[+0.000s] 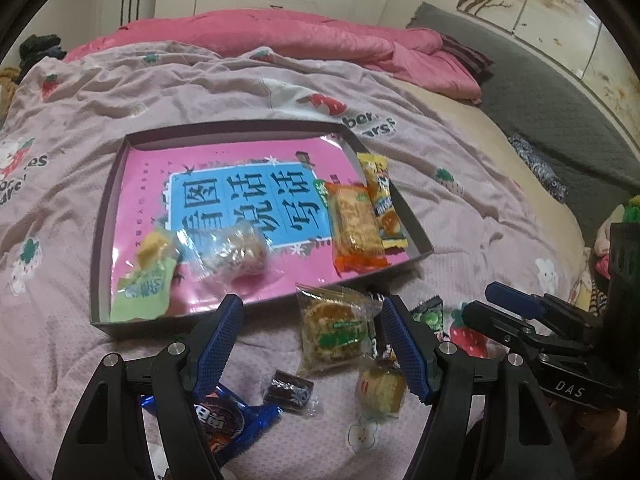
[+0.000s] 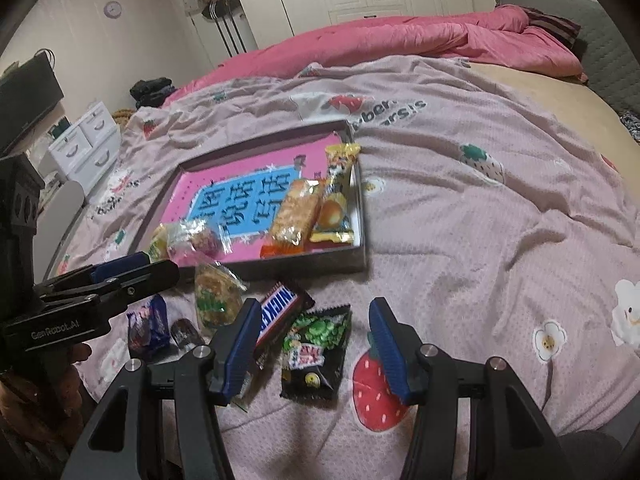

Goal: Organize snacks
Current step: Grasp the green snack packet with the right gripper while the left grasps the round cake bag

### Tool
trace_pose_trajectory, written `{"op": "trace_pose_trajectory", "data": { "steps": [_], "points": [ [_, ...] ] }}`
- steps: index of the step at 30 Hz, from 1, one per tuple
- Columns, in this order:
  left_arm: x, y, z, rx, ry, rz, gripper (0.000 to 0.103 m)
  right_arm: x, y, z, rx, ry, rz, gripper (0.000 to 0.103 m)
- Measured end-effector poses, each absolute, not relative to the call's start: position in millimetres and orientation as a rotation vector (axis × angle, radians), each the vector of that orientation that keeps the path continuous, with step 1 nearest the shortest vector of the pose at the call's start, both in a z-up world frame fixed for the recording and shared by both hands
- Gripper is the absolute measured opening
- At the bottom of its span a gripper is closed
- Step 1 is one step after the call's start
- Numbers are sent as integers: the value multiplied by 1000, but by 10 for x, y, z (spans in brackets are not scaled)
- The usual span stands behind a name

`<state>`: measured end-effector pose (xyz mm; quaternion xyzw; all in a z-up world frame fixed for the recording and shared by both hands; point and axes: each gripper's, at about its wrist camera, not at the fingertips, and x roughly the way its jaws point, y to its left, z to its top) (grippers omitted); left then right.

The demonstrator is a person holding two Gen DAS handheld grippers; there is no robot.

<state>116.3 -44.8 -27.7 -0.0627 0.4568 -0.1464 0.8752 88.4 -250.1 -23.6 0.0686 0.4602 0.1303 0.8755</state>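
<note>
Shallow grey cardboard tray (image 1: 105,216) with a pink-and-blue printed book as its floor sits on the strawberry-print pink bedsheet (image 1: 460,208). Four snacks inside: green-wrapped sweet (image 1: 146,280) and clear-wrapped round cake (image 1: 236,254) at the near left, orange-wrapped biscuit pack (image 1: 354,226) and yellow-wrapped cake bar (image 1: 380,200) side by side against the right wall.

Loose on the sheet in front of the tray, six packets: clear-wrapped green-label pastry (image 1: 334,328), small yellow round cake (image 1: 380,390), dark brown wrapped candy (image 1: 290,390), blue foil biscuit packet (image 1: 228,420), brown Snickers bar (image 2: 280,312), black-and-green pea snack bag (image 2: 316,348).

Left gripper (image 1: 312,320): jaws wide apart, nothing gripped (pastry lies on the sheet between them).

Right gripper (image 2: 310,328): jaws about half open, empty, hovering over the pea bag; Snickers just beside its left finger.

Snickers label reads only in the right wrist view; the left view shows it mostly hidden behind a finger.
</note>
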Motion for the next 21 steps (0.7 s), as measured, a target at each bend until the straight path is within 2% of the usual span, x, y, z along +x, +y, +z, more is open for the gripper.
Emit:
{"op": "trace_pose_trajectory", "data": {
  "steps": [21],
  "points": [
    [1308,-637,-716,-127,1080,-306,74,921,-2202,-689,-13,1123,264,55]
  ]
}}
